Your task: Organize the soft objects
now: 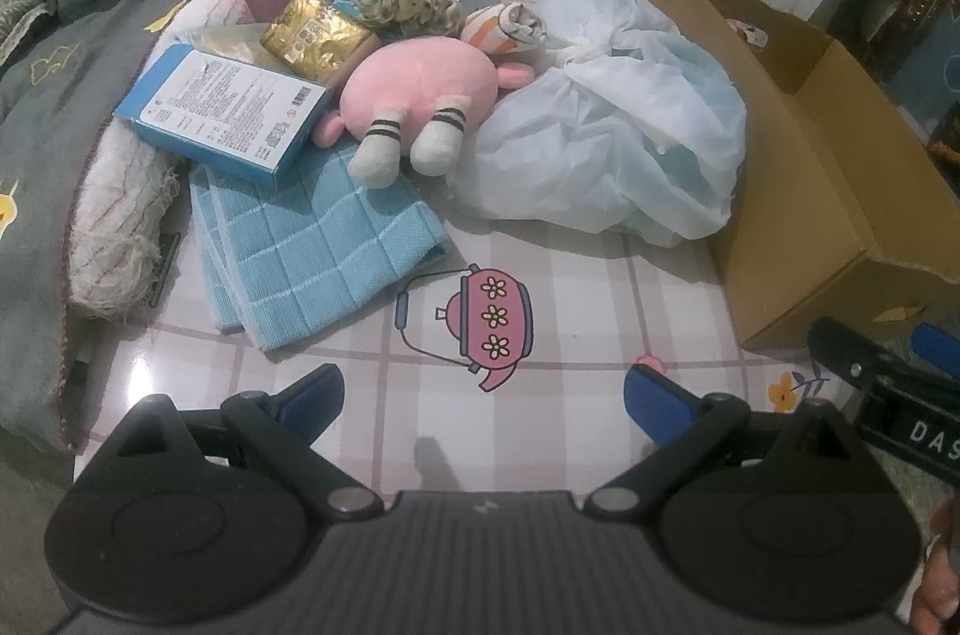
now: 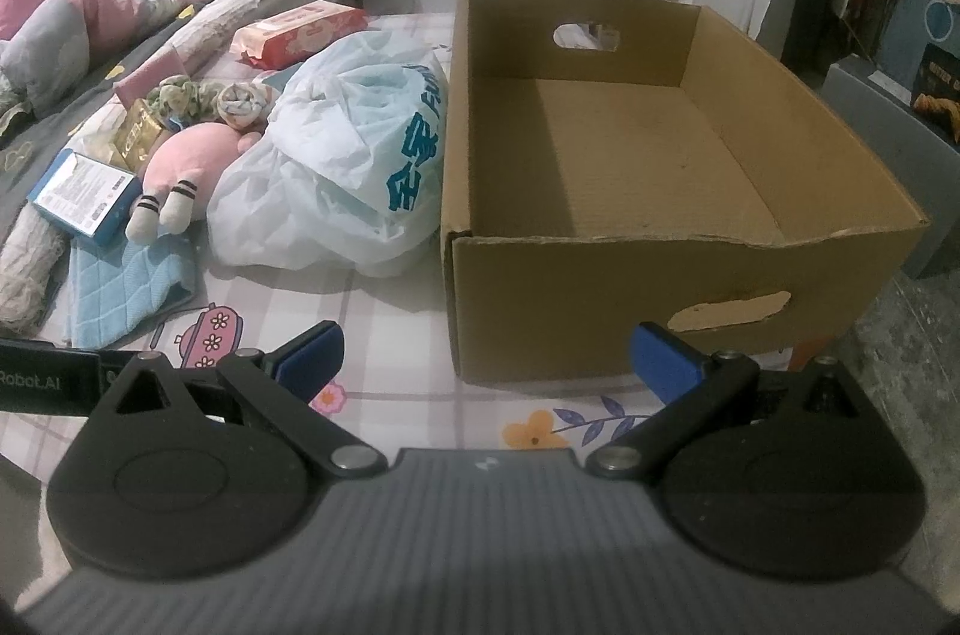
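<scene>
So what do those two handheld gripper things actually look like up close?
Both look alike. The left gripper and right gripper each have a ribbed grey body, two round black housings and black linkage arms joined by silver pivot pins. Each finger ends in a blue pad. White lettering marks the sides: "RobotAI" on the left gripper, seen from the right camera, and "DAS" on the right one, seen from the left camera.

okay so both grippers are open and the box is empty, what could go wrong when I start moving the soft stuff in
1. The pink plush lies against the blue box and its feet rest on the blue towel; lifting it may drag either.
2. The white plastic bag is loose and slippery, so it may slip from the jaws.
3. The bag presses against the cardboard box wall; pulling it could shift the box.
</scene>
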The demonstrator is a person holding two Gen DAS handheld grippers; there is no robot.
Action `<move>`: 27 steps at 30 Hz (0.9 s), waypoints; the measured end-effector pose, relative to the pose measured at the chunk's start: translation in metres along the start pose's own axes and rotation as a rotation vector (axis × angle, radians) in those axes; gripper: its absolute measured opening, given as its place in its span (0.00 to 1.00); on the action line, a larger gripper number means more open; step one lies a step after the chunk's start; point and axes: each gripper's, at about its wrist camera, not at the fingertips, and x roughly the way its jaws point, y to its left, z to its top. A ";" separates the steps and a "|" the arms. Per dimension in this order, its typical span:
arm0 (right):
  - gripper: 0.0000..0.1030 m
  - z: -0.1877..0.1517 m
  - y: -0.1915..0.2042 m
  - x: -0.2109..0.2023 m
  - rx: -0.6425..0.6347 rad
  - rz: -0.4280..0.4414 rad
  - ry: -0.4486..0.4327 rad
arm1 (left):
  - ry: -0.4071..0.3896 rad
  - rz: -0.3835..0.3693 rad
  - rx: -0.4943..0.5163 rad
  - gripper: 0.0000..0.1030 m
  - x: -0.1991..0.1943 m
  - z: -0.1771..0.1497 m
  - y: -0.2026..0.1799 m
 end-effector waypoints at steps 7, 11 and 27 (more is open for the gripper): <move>0.99 0.000 0.001 0.000 0.001 0.002 -0.003 | -0.002 0.001 0.001 0.97 0.000 0.000 0.000; 0.99 0.000 0.001 0.001 0.000 0.001 -0.002 | -0.002 0.001 0.003 0.97 0.000 0.000 0.000; 0.99 0.000 0.003 0.003 0.000 0.004 0.012 | -0.002 0.001 0.002 0.97 0.000 0.000 0.000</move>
